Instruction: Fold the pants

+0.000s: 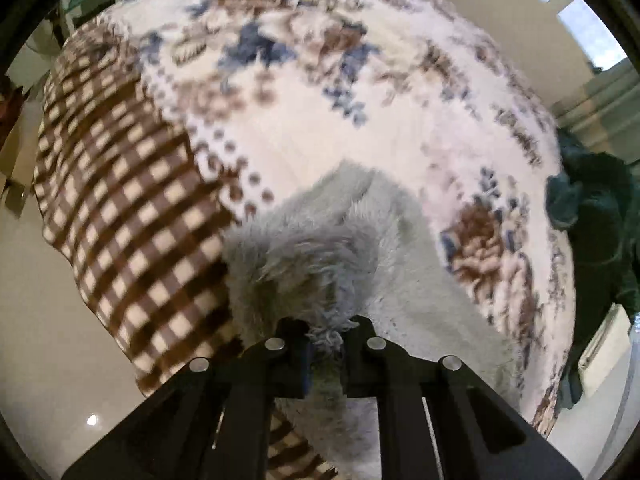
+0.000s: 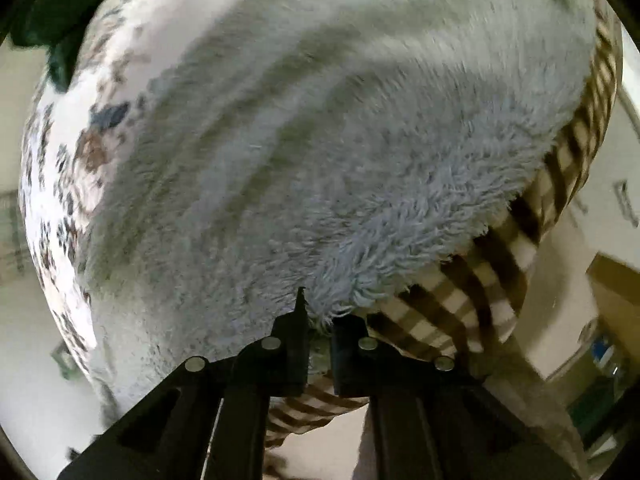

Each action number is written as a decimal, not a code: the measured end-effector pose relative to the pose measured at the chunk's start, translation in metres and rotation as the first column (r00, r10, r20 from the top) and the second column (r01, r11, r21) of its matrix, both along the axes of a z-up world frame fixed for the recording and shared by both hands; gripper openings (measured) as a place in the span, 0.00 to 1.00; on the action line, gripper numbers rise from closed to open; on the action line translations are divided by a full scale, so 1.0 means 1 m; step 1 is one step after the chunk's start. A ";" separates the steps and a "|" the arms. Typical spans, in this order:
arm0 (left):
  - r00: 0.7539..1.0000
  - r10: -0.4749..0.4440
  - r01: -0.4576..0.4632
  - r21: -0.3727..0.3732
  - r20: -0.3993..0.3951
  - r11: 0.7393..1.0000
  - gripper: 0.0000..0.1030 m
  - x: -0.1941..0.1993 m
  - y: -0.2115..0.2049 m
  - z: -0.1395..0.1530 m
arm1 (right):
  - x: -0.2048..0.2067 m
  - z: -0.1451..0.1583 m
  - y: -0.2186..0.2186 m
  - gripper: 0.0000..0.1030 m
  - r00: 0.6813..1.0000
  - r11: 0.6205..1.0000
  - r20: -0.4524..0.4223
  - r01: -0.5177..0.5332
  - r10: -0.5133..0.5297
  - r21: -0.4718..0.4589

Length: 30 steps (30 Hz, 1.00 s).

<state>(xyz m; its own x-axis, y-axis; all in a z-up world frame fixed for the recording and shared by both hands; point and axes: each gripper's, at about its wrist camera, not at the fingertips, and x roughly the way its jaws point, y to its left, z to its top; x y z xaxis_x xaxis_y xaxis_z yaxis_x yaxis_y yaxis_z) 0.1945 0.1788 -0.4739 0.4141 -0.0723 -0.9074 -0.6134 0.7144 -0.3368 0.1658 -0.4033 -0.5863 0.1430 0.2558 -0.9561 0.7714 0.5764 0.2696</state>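
In the left wrist view, pale glossy floor (image 1: 44, 320) fills the lower left. Next comes a brown-and-cream checked fleece blanket (image 1: 120, 200), lying against a white plush blanket printed with blue and brown flowers (image 1: 320, 120); both cover a raised surface, though what lies under them is hidden. The fluffy pale grey-blue fleece pants (image 1: 320, 248) rest on these blankets, across the seam between the checked and the flowered one. Their pile is long and shaggy, with loose tufts at the edge, and the cloth rises in a soft ridge that narrows to a point toward the middle of the flowered blanket. The left gripper (image 1: 326, 340) has its 2 black fingers (image 1: 292, 344) clamped on a tuft of the pants' near edge, with fleece bunched between them. At the far right a dark green garment (image 1: 592, 208) lies beyond the flowered blanket's edge.

In the right wrist view, the flowered blanket (image 2: 60, 184) shows at the left, and the pants (image 2: 320, 140) fill most of the frame: a broad grey-blue sheet crossed by long shallow creases running diagonally, smoother far away and shaggier near the camera. The right gripper (image 2: 320, 332) pinches the pants' near edge, its fingers (image 2: 348, 344) closed on the fleece with only a narrow slit between them. To the right, the checked blanket (image 2: 560, 160) shows from under the pants' edge.
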 end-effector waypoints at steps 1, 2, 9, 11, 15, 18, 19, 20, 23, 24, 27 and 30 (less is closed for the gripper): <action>1.000 0.001 -0.001 0.011 0.013 1.000 0.06 -0.002 0.004 0.007 | 0.001 0.006 0.004 0.07 1.000 1.000 0.017 -0.002 0.002 -0.004; 1.000 0.005 -0.006 0.028 0.022 1.000 0.06 -0.002 0.009 0.011 | 0.001 0.012 0.009 0.07 0.999 1.000 0.034 -0.005 0.005 -0.006; 0.990 -0.010 0.005 -0.034 -0.141 0.999 0.11 -0.003 0.035 -0.042 | -0.004 -0.011 0.012 0.10 0.994 0.996 -0.068 -0.077 0.080 0.055; 0.983 -0.045 0.040 -0.031 -0.176 0.999 0.15 -0.008 0.021 -0.041 | -0.005 -0.010 0.000 0.29 0.995 0.995 -0.062 -0.070 0.074 0.064; 0.966 -0.117 0.134 0.060 -0.232 0.989 0.78 -0.013 -0.010 -0.020 | -0.001 0.035 -0.039 0.58 0.992 0.985 0.011 -0.122 0.124 -0.118; 0.951 -0.196 0.222 0.091 -0.238 0.971 0.78 -0.017 -0.043 -0.005 | 0.009 0.064 -0.068 0.66 0.965 0.870 -0.064 -0.258 0.256 -0.420; 0.945 -0.224 0.254 0.102 -0.238 0.962 0.78 -0.017 -0.057 0.000 | 0.014 0.065 -0.077 0.66 0.951 0.810 -0.116 -0.305 0.287 -0.500; 0.942 -0.246 0.275 0.103 -0.228 0.956 0.78 -0.017 -0.067 0.004 | 0.019 0.064 -0.088 0.66 0.935 0.751 -0.162 -0.351 0.316 -0.559; 0.911 -0.360 0.385 0.103 -0.200 0.917 0.78 -0.014 -0.121 0.013 | 0.037 0.032 -0.123 0.66 0.875 0.678 -0.259 -0.482 0.410 -0.555; 0.899 -0.395 0.417 0.091 -0.190 0.904 0.78 -0.013 -0.139 0.013 | 0.041 0.023 -0.133 0.66 0.862 0.677 -0.272 -0.505 0.428 -0.536; 0.862 -0.473 0.489 0.057 -0.184 0.870 0.78 -0.009 -0.194 0.008 | 0.029 0.023 -0.196 0.64 0.923 0.708 -0.259 -0.386 0.286 -0.591; 0.822 -0.540 0.553 0.027 -0.178 0.833 0.78 -0.009 -0.243 0.000 | -0.011 0.034 -0.285 0.64 0.978 0.767 -0.195 -0.064 -0.080 -0.638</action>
<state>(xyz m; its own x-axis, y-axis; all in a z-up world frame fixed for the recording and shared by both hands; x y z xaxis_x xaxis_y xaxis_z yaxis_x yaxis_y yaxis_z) 0.1856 -0.0646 -0.4735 0.1794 -0.1744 -0.9682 -0.1543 0.9670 -0.2028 0.1549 -0.6884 -0.5528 -0.0687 -0.4235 -0.9033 0.7713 0.5517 -0.3174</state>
